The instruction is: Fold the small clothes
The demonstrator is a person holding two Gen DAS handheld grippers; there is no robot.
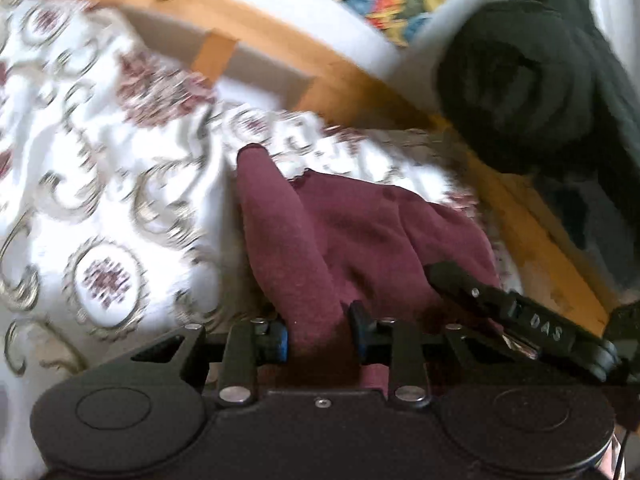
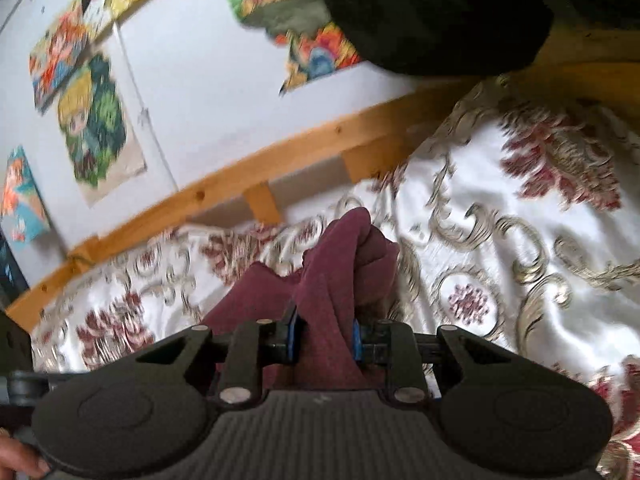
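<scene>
Two grippers clamped on one maroon cloth (image 1: 360, 240) — left gripper (image 1: 320, 340) pinching a bunched fold between narrowed pads, right gripper (image 2: 324, 340) likewise pinching a fold. Cloth lifted off floral bedspread (image 1: 100, 180), hanging between both. Right gripper's arm visible beside cloth in left view. Black garment (image 1: 520, 92) draped over wooden rail (image 1: 280, 28) — no containers visible.

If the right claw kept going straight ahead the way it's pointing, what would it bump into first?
The right claw already pinches the maroon cloth, so that goes along with it. Straight ahead, it would probably meet the patterned bedspread first, before the wooden bed rail, though depth is hard to judge.
</scene>
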